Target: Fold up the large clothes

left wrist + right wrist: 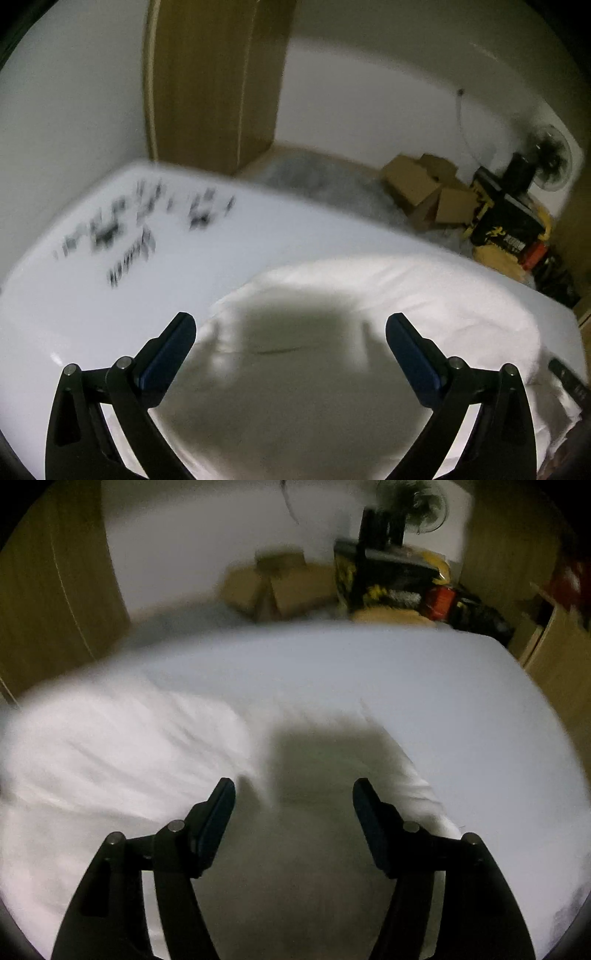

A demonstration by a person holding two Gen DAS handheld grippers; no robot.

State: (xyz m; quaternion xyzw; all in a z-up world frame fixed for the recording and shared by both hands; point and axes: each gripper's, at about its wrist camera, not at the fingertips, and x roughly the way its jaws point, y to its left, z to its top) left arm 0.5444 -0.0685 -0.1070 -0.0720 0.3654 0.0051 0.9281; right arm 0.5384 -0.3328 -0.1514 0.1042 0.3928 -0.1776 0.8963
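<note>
hanging over a white surface that looks like a bed (92, 295), the left hand-held gripper (290, 326) has its jaws spread wide, with nothing between the blue pads (168, 350). blurred dark print marks the bed's far left corner. a white garment (424, 295) lies bunched below and just beyond this hand-held gripper, toward the bed's near edge, and a dark shadow falls across the cloth between the jaws. the pads sit clear of the fabric.

beyond the bed's far edge stands a wooden panel (218, 81), and farther right on the floor sit cardboard boxes (424, 188), a black and yellow box (506, 218) and a fan (552, 158) against the white wall.

the right hand-held gripper (294, 790) is also parted, empty between its pads. in its view the white garment (110, 746) spreads to the left and runs under the jaws near the bed's near edge, while the bare bed (461, 701) stretches right to its far right corner. motion blur softens the cloth's folds, so its exact outline cannot be told. the cardboard boxes (280, 583) and the fan (421, 502) show beyond the far edge.
</note>
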